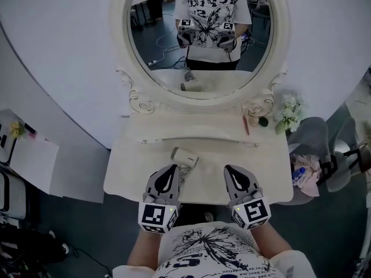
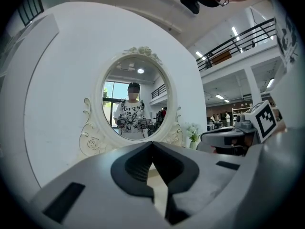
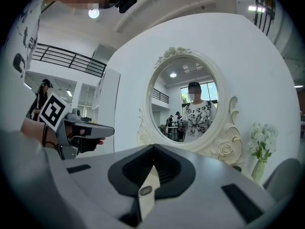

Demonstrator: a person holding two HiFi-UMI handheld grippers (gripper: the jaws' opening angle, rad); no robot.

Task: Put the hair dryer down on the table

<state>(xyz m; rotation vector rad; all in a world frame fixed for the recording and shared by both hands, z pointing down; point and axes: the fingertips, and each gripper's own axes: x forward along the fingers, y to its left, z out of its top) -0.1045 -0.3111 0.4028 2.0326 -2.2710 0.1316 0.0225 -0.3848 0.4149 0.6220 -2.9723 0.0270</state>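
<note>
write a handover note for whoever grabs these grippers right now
Left gripper: shut, empty, tip right by the dryer; can't tell if they touch.
Right gripper: shut, empty, over the table front.
Dryer: lying on the table, in neither gripper.
Done: dryer is down.
Left: nothing that shows; probably just draw both grippers back.

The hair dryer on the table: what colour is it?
The hair dryer is cream white, much like the table. The head view shows it best.
</note>
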